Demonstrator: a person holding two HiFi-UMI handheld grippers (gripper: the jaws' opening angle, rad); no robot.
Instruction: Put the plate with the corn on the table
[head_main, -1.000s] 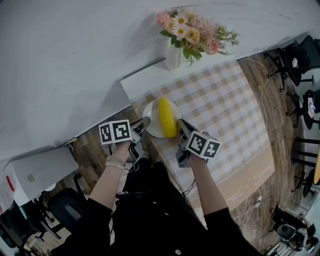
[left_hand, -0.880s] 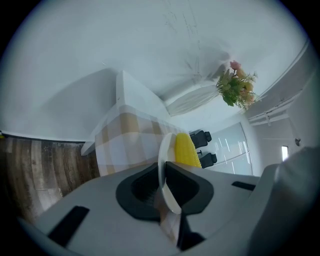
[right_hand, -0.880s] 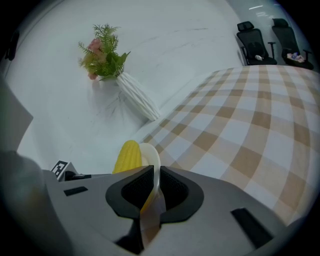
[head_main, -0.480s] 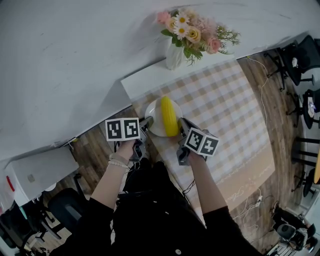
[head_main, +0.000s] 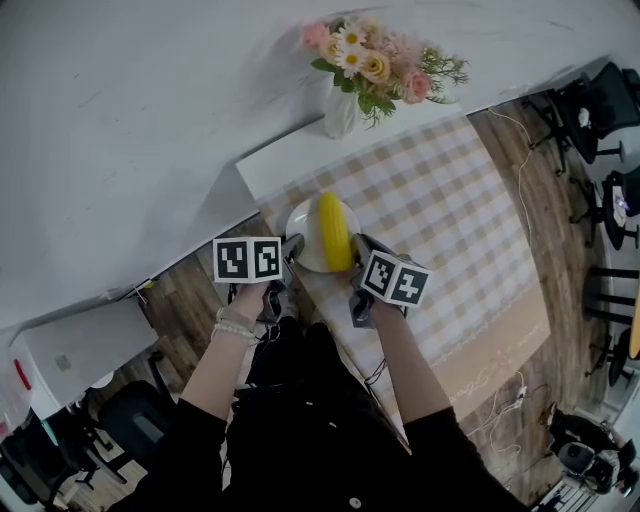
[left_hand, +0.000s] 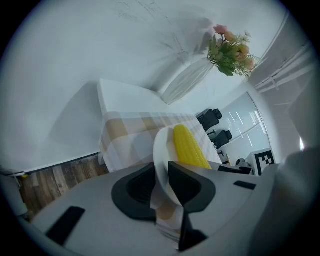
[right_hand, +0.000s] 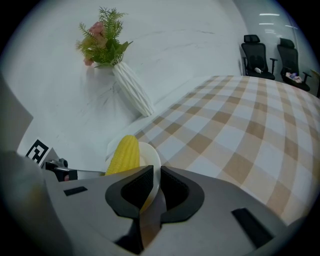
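Plate (head_main: 304, 236) stays clamped, barely shifted.

White wall (head_main: 120, 120) and wood-plank floor (head_main: 190, 300) surround a checked-cloth table (head_main: 450, 220), flower vase (head_main: 340, 112), office chairs (head_main: 590, 110), perhaps glass partitions (left_hand: 240, 117).

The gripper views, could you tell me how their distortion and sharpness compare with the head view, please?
Left gripper view: heavy fisheye with dark corners; the nearest foreground looks soft, the plate and corn sharper. Right gripper view: same fisheye, curving the checked tablecloth. Head view: milder bending, even light, no glare.
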